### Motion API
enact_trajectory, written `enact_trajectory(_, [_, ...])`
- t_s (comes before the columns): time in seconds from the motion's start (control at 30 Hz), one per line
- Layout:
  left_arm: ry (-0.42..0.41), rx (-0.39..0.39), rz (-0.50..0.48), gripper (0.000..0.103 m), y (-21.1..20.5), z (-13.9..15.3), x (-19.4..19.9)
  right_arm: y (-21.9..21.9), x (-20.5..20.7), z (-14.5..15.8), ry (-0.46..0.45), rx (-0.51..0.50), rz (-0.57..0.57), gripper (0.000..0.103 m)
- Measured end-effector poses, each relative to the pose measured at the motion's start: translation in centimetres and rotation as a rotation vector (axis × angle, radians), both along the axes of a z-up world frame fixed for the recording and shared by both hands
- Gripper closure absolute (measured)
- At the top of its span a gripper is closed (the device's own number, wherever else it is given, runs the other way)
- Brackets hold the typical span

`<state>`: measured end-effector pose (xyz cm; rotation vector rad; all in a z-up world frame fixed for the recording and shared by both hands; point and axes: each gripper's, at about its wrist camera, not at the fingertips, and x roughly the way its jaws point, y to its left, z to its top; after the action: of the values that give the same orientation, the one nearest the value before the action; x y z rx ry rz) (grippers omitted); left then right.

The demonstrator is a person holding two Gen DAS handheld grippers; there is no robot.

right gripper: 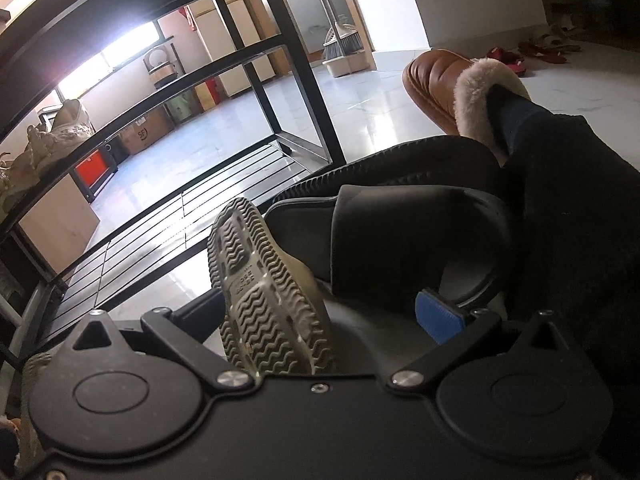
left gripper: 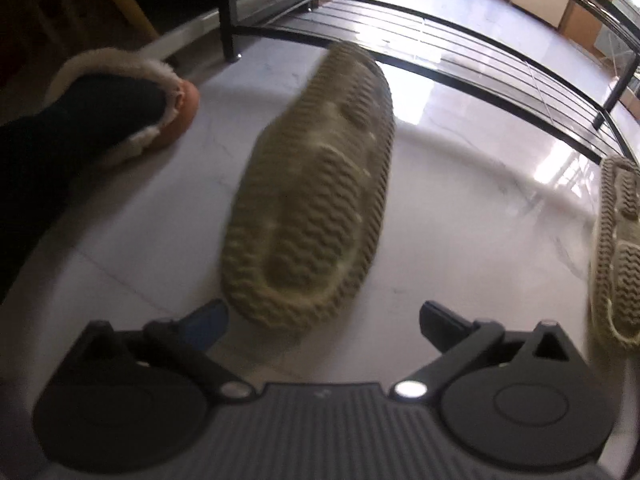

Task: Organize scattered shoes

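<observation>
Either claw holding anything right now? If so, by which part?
Nothing gripped. Left claw open behind sole-up clog; right claw open, blue pad clear of second clog.

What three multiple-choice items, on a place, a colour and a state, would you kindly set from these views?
1. The middle clog lies: A on the rack; B sole up on the floor; C in a box.
2. The slipper is: A brown; B blue; C green.
3. The left gripper is: A shut on the clog; B open; C shut on the slipper.
Key: B, its tread faces up on the tile; A, brown leather with cream fur; B, its fingers stand wide apart.
</observation>
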<state>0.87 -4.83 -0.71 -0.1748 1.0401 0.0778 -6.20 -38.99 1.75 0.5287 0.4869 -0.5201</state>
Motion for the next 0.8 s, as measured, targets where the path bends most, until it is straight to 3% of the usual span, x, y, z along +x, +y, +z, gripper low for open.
enact_trajectory(0.17, [-0.037, -0.034, 0.012, 0.001, 0.8, 1.0, -1.3, -0.2, -0.1, -0.2, 0.001, 0.02, 0.006, 0.0])
enact_trajectory(0.3, [-0.183, 0.006, -0.014, 0.001, 1.7, 2.6, -2.1, -0.3, -0.2, -0.4, 0.001, 0.047, 0.012, 0.0])
enact_trajectory(0.53, [-0.37, 0.034, -0.047, 0.001, 3.8, 5.5, -1.7, -0.6, -0.5, -0.6, -0.008, 0.089, 0.015, 0.0])
enact_trajectory(0.7, [-0.44, 0.035, -0.073, 0.001, 5.2, 7.8, -1.1, -0.8, -0.7, -0.6, -0.016, 0.123, 0.012, 0.0])
enact_trajectory(0.8, [-0.42, 0.008, -0.098, 0.001, 6.9, 9.1, 0.7, -0.9, -0.7, -0.7, -0.016, 0.165, 0.029, 0.0])
